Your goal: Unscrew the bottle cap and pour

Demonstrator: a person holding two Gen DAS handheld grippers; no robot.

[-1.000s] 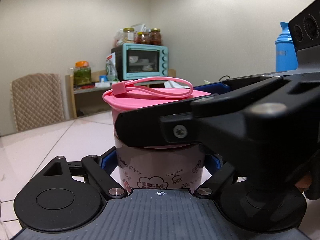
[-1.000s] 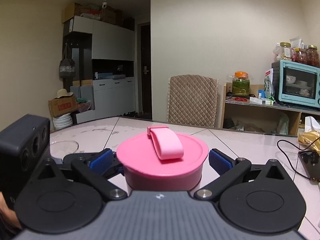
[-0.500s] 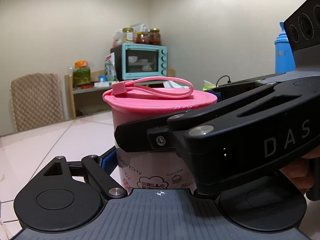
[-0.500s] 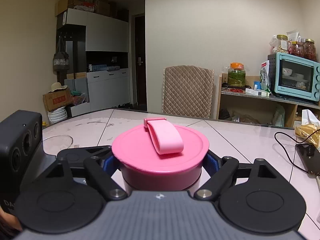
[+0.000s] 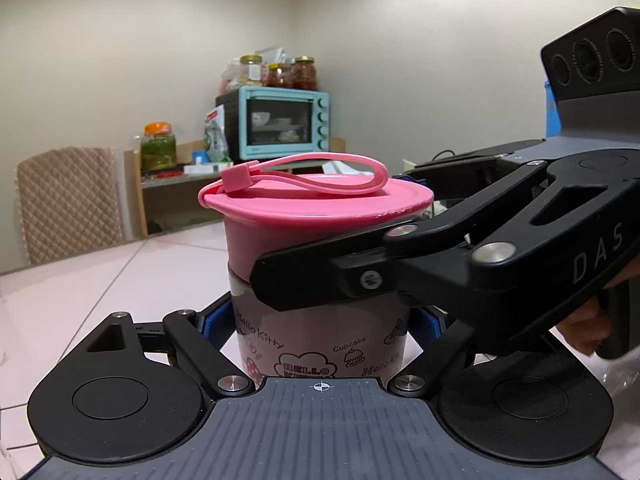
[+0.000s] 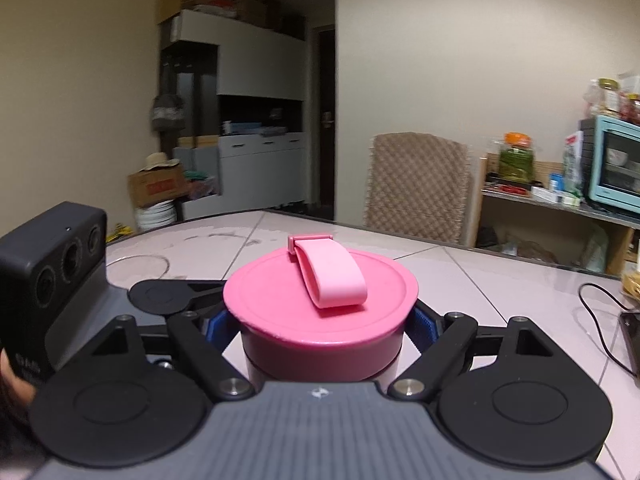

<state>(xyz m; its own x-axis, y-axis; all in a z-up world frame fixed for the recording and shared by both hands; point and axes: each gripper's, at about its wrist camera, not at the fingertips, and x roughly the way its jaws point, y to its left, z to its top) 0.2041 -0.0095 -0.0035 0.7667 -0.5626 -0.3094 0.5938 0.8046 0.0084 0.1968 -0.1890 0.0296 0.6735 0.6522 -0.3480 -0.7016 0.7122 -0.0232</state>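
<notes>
Bottle [image 5: 320, 332] on pale tiled table [image 5: 100, 280], left claw [image 5: 320, 320] clamping body, right claw [image 6: 320, 328] clamping cap [image 6: 320, 312].

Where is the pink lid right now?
The pink lid sits on the Hello Kitty bottle at the middle of both wrist views, with the right gripper shut on its sides above the left gripper.

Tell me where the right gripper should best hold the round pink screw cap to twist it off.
Grip the pink cap on its straight side wall, below the overhanging rim, coming in level from the side. The right gripper sits that way now. Avoid the floppy pink strap. The left gripper clamps the printed bottle body.
</notes>
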